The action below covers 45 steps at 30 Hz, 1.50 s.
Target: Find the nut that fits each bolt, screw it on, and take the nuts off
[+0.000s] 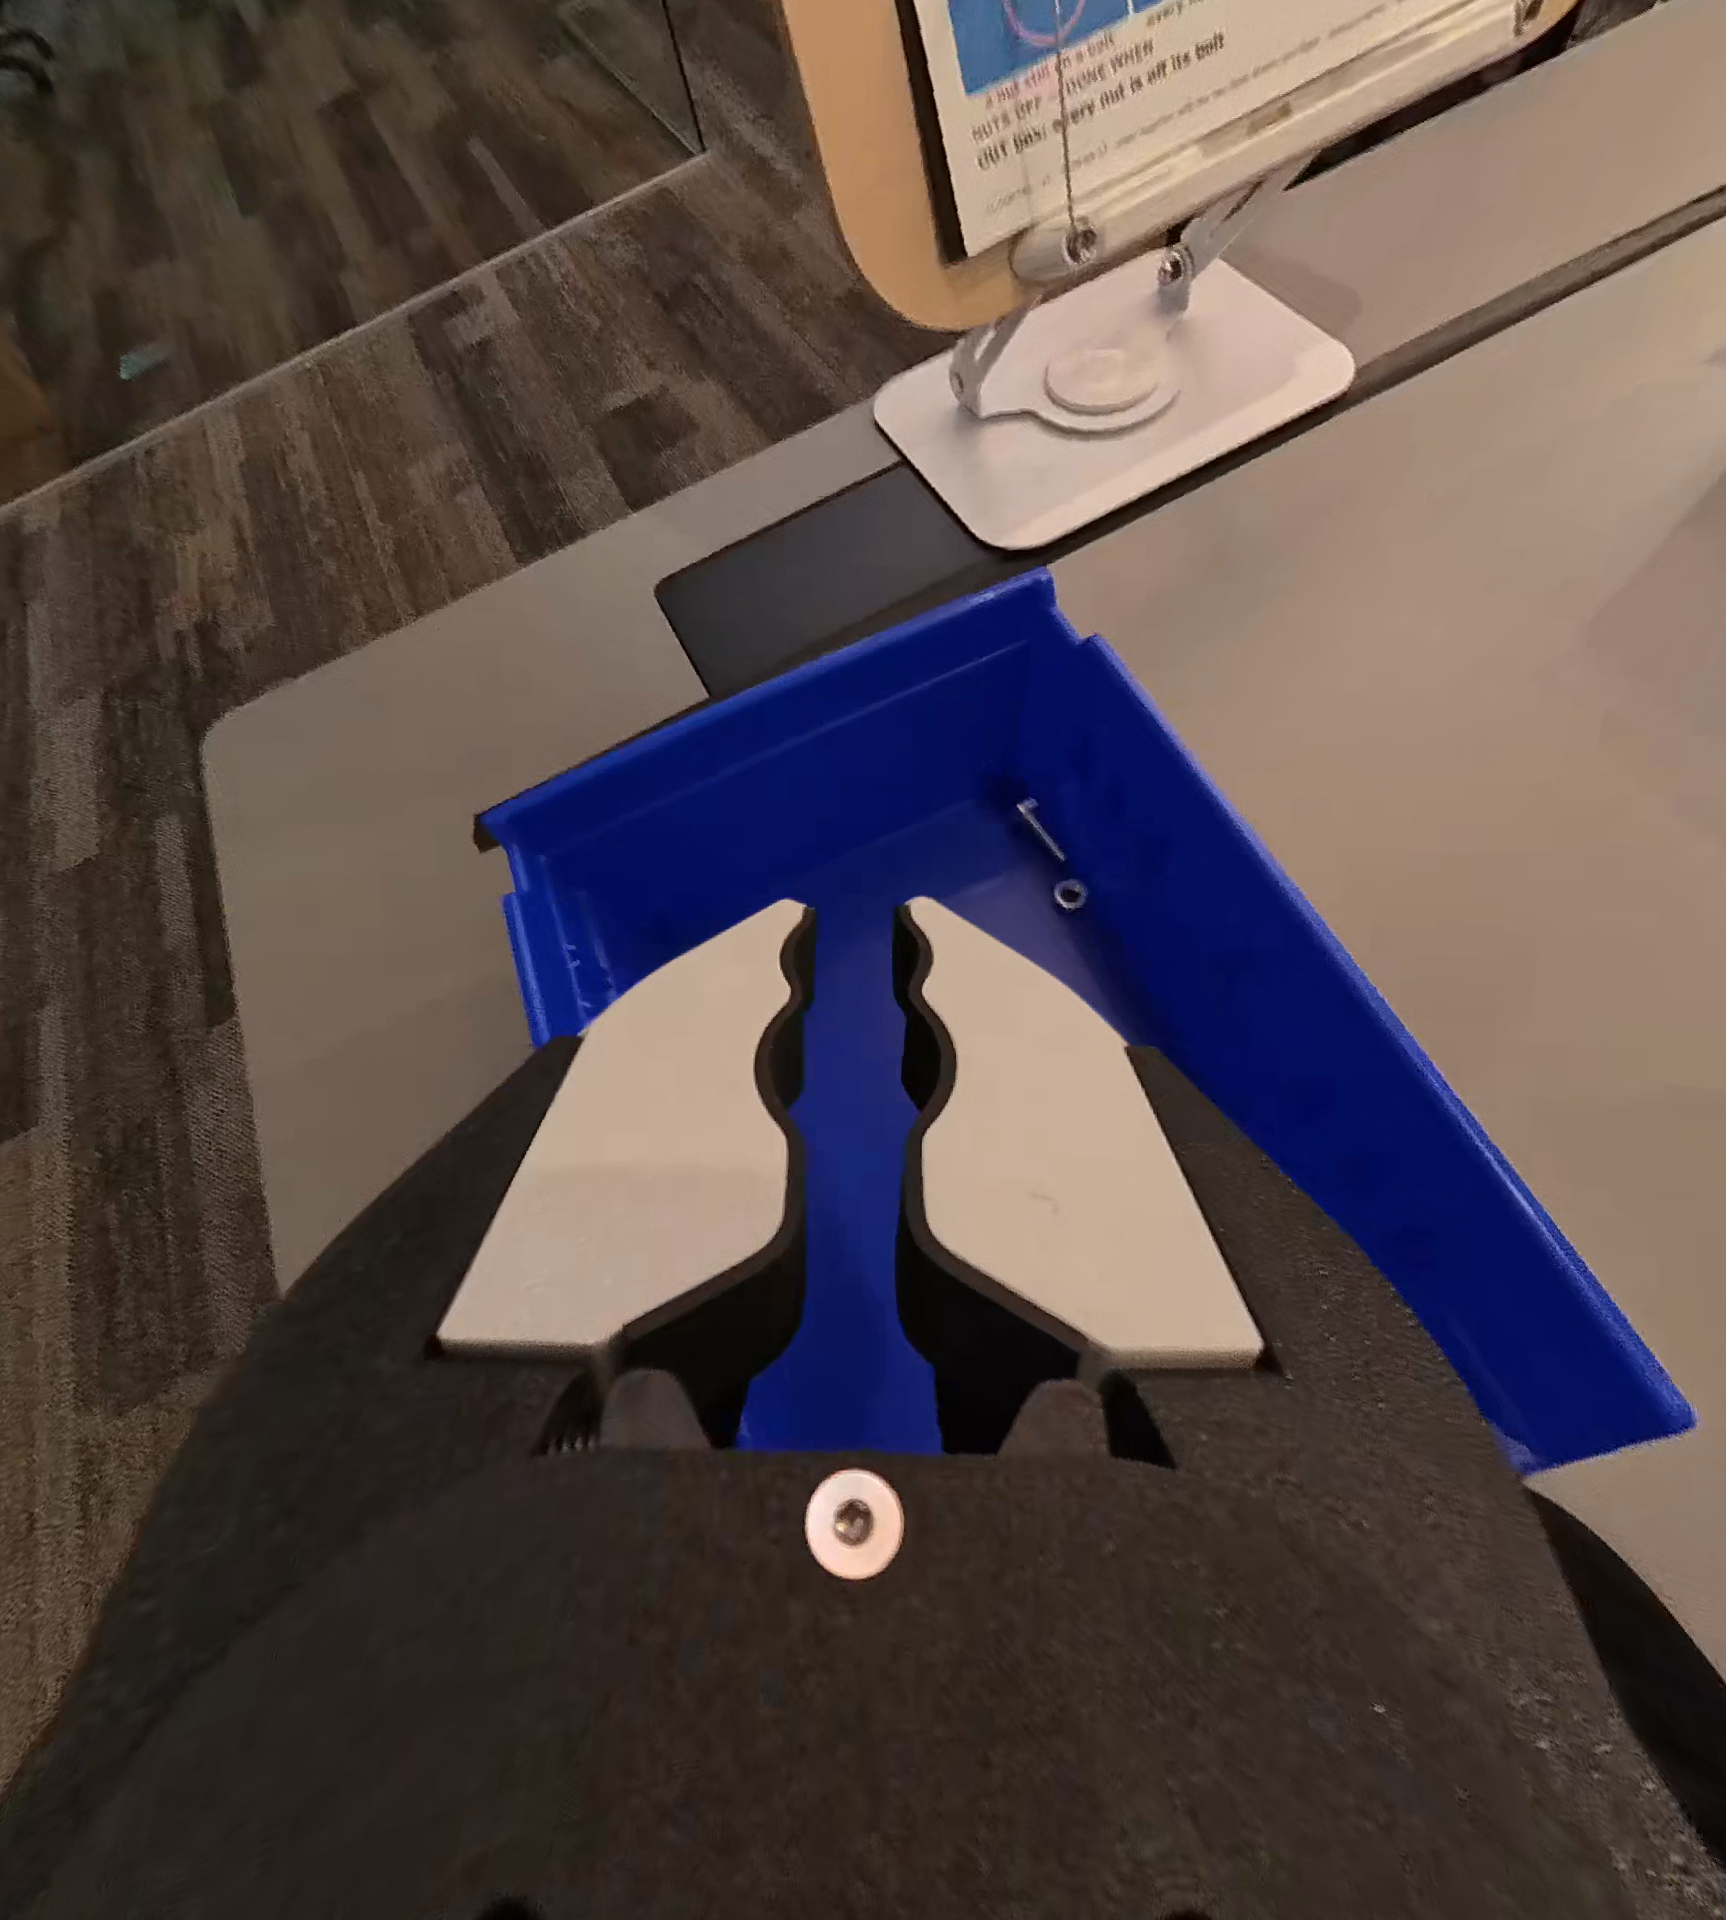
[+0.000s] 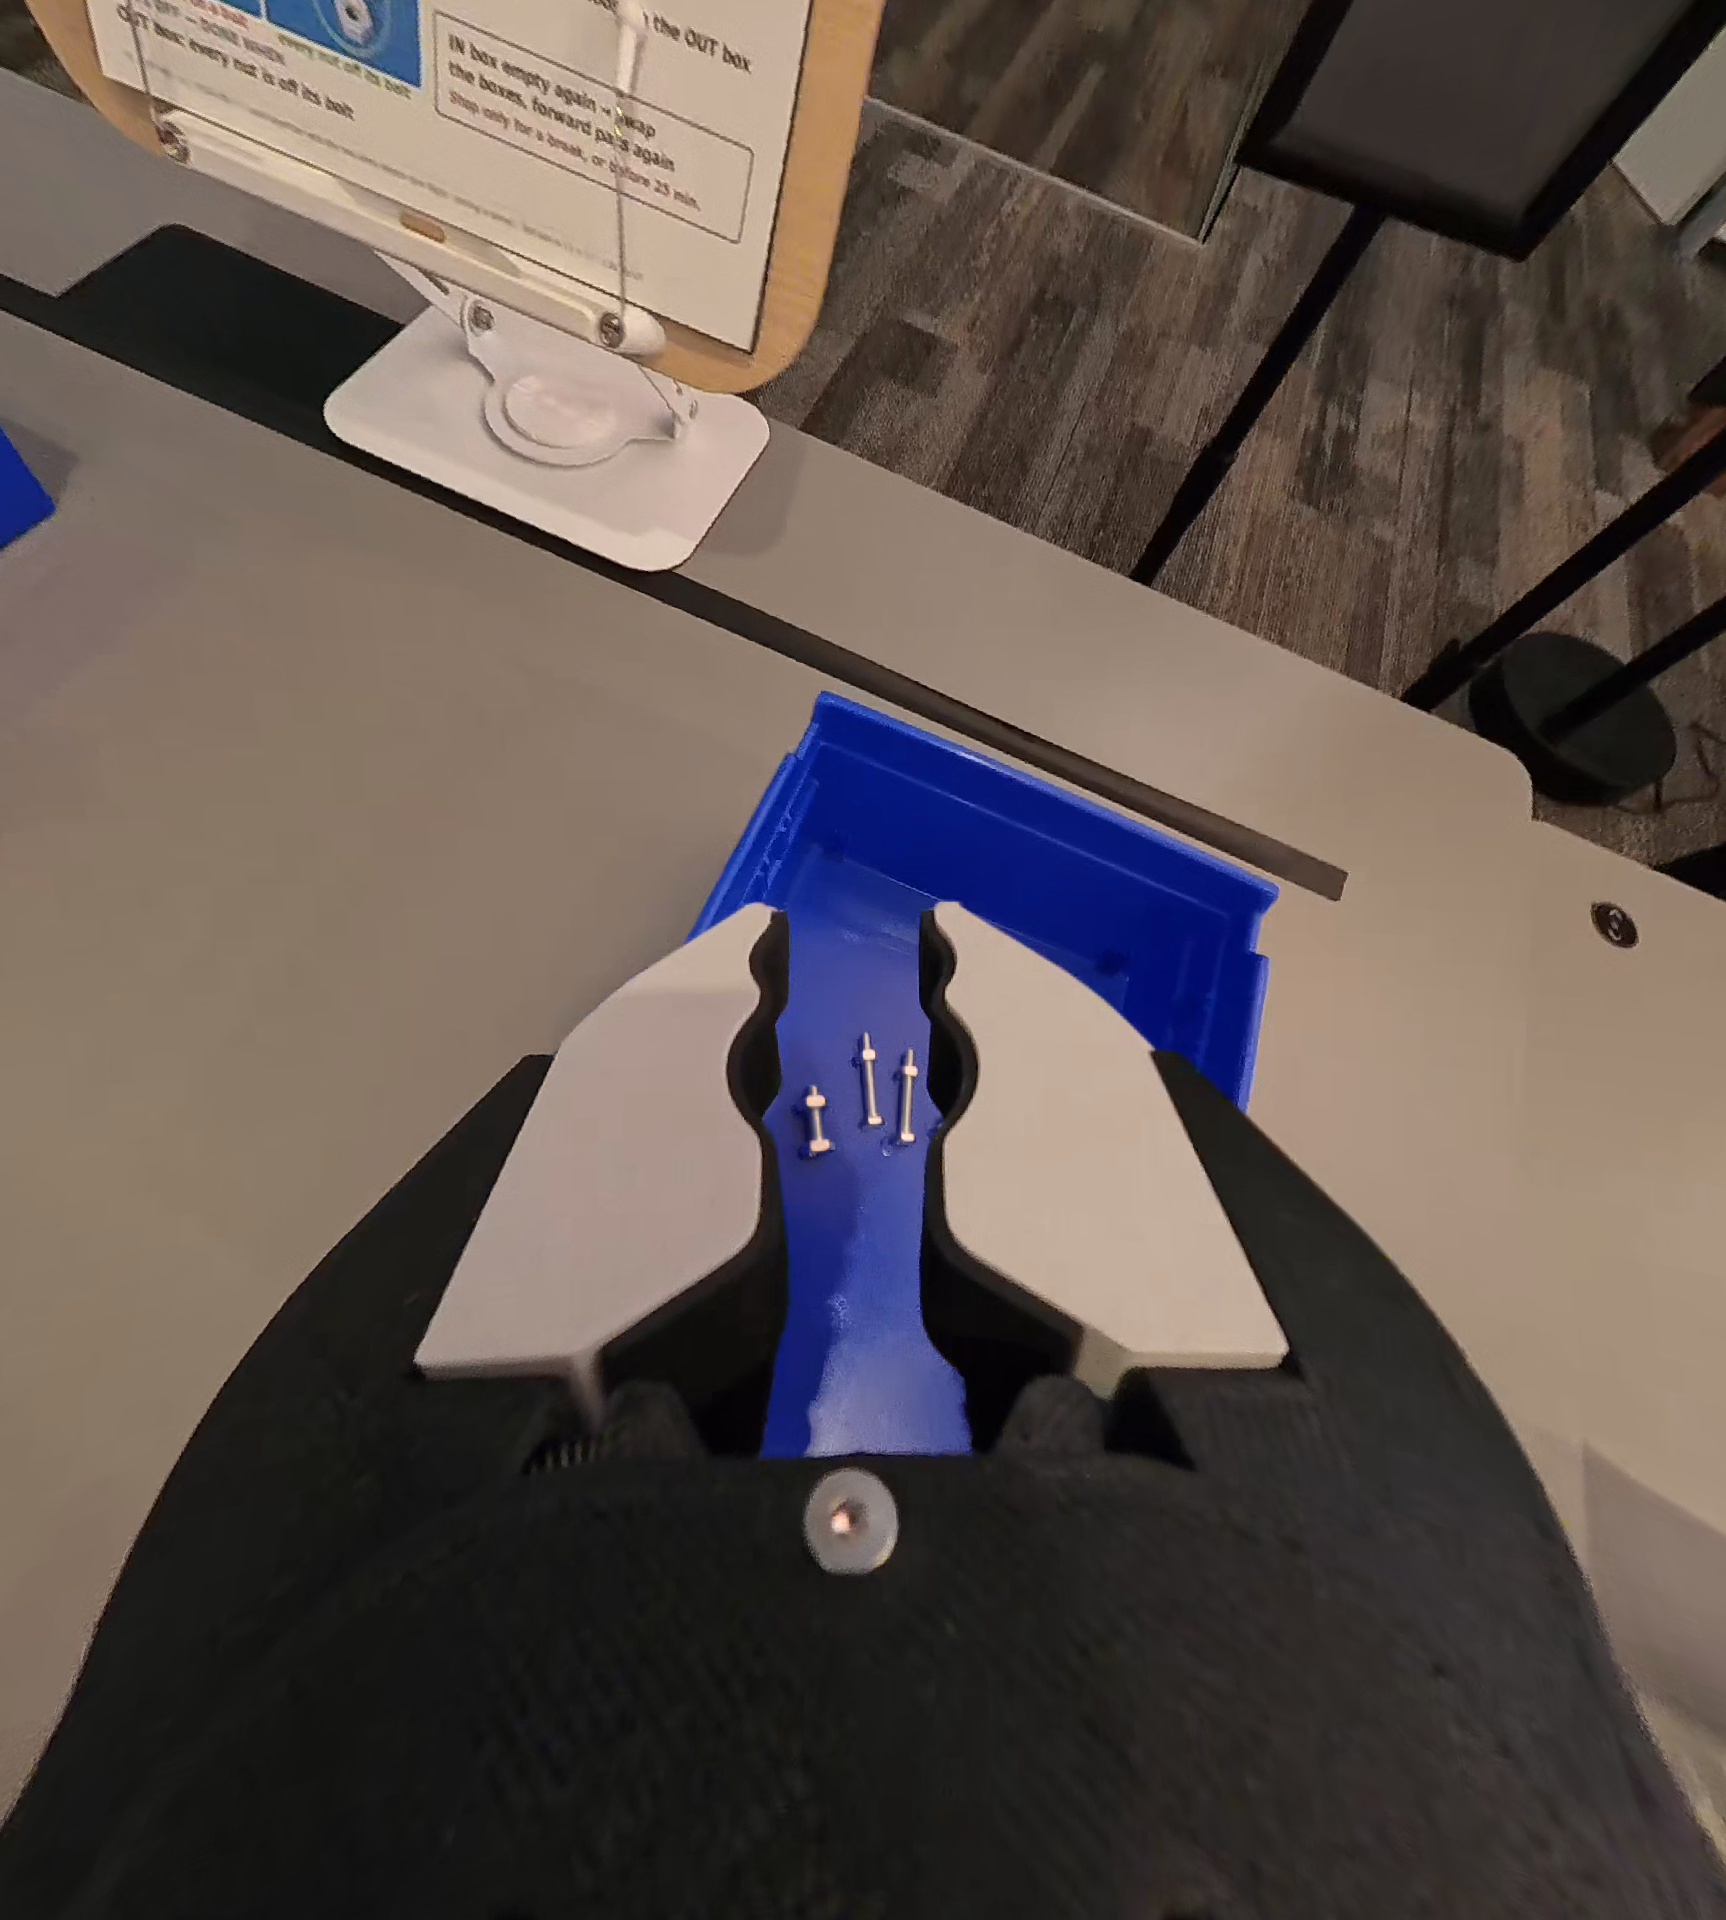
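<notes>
Hovering spread and empty, both tongs [image 1: 854, 914] [image 2: 854, 914] hang inside blue bins' [image 1: 1306, 997] [image 2: 1046, 831] rims

Blue bins [image 1: 1254, 997] [image 2: 1046, 831], silver bolts [image 2: 869, 1081], grey table [image 1: 1461, 727], grey-and-black claws [image 1: 854, 914] [image 2: 854, 914], streaked brown-grey carpet [image 1: 215, 312].

Left gripper [image 1: 854, 914]: pitched downward, the two grey fingers [image 1: 651, 1122] parted by a narrow gap, nothing between them. Black body wide behind, one pale screw at its centre.

Right gripper [image 2: 854, 914]: same downward pitch, grey fingers [image 2: 1077, 1164] apart, gap a little wider than the left's, nothing gripped. Neither gripper touches anything.
</notes>
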Tool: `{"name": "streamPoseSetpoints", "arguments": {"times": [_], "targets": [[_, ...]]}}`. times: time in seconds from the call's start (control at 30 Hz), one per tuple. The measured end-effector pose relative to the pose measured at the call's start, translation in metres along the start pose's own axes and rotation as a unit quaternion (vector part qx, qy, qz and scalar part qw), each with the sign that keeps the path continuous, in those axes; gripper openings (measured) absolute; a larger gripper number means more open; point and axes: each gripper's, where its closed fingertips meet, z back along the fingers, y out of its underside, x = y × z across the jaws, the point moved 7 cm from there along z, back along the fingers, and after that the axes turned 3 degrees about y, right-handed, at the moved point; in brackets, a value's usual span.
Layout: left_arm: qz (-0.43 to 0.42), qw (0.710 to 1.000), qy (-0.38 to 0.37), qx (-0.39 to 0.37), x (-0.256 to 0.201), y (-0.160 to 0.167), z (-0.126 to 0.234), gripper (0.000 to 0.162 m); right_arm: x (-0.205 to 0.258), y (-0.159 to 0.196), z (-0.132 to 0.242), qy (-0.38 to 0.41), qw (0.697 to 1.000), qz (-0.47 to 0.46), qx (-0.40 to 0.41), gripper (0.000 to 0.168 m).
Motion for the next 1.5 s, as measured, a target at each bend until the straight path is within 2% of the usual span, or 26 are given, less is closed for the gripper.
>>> {"name": "streamPoseSetpoints", "arguments": {"times": [0.1, 0.23, 0.33, 0.4, 0.47, 0.6, 0.77, 1.0, 1.13, 1.2, 1.3, 1.5], "targets": [[-0.010, 0.999, 0.039, 0.032, -0.007, 0.009, -0.008, 0.012, 0.009, -0.005, 0.002, -0.003, 1.000, 0.011, -0.009, 0.025], [-0.016, 0.997, 0.052, 0.054, -0.010, 0.016, -0.025, 0.012, 0.017, -0.011, 0.005, 0.005, 0.999, 0.017, -0.027, 0.025], [-0.003, 0.991, 0.108, 0.078, -0.021, 0.021, -0.040, 0.011, 0.023, -0.016, 0.004, 0.012, 0.999, 0.025, -0.042, 0.025], [-0.051, 0.982, 0.145, 0.109, -0.032, 0.027, -0.051, 0.010, 0.027, -0.018, 0.002, 0.009, 0.998, 0.025, -0.050, 0.025], [-0.083, 0.982, 0.131, 0.111, -0.035, 0.029, -0.066, 0.013, 0.031, -0.019, -0.001, 0.007, 0.998, 0.027, -0.048, 0.025], [-0.029, 0.983, 0.153, 0.098, -0.037, 0.026, -0.098, 0.014, 0.038, -0.020, -0.007, 0.010, 0.999, 0.037, -0.039, 0.025], [-0.085, 0.985, 0.113, 0.102, -0.038, 0.034, -0.128, 0.021, 0.043, -0.019, -0.007, 0.008, 0.998, 0.046, -0.037, 0.025], [-0.052, 0.987, 0.112, 0.100, -0.032, 0.045, -0.146, 0.020, 0.045, -0.019, -0.008, 0.008, 0.998, 0.057, -0.032, 0.025], [0.003, 0.987, 0.120, 0.111, -0.027, 0.049, -0.150, 0.020, 0.045, -0.019, -0.007, 0.002, 0.998, 0.061, -0.034, 0.025], [0.025, 0.989, 0.112, 0.098, -0.024, 0.048, -0.151, 0.014, 0.042, -0.018, -0.005, 0.001, 0.998, 0.060, -0.037, 0.025], [0.071, 0.985, 0.119, 0.103, -0.023, 0.046, -0.153, 0.019, 0.038, -0.018, 0.000, -0.002, 0.998, 0.053, -0.043, 0.025], [0.110, 0.983, 0.113, 0.089, -0.016, 0.035, -0.142, 0.017, 0.033, -0.017, 0.003, -0.005, 0.998, 0.048, -0.049, 0.025]]}}
